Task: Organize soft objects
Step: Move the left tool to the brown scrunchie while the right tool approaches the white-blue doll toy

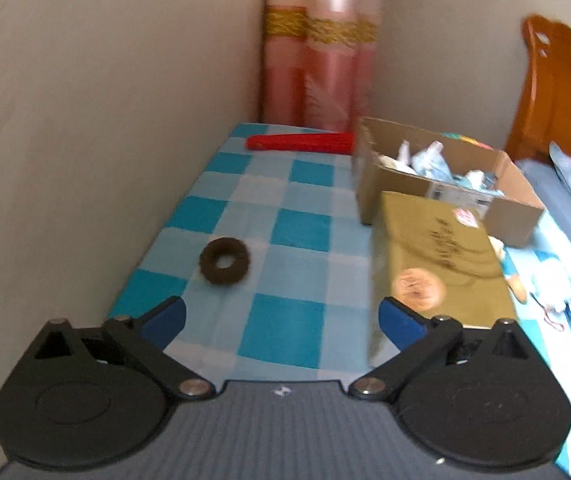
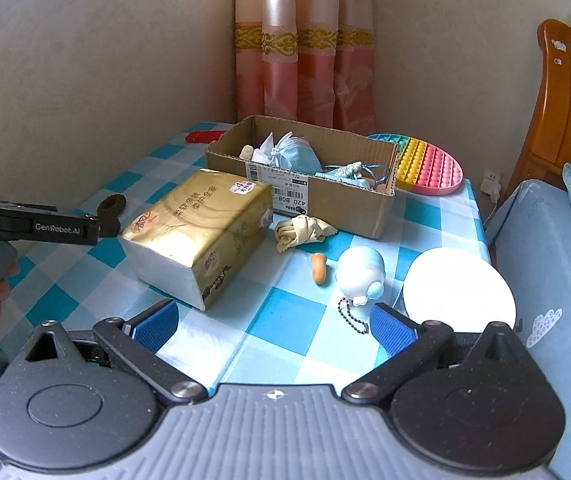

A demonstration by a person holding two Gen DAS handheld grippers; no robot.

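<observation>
- My left gripper [image 1: 281, 316] is spread wide, nothing between the pads — the brown fuzzy ring [image 1: 224, 262] lies ahead on the checked cloth [image 1: 281, 328], left of centre.
- My right gripper [image 2: 273, 326] also gapes, empty.
- Cardboard box [image 2: 325, 200], upper middle, already holds masks and scraps.
- Left out, I judge: ring, knotted rag [image 2: 301, 232], orange plug [image 2: 318, 267], pale blue toy [image 2: 359, 276], tissue pack [image 2: 197, 232].
</observation>
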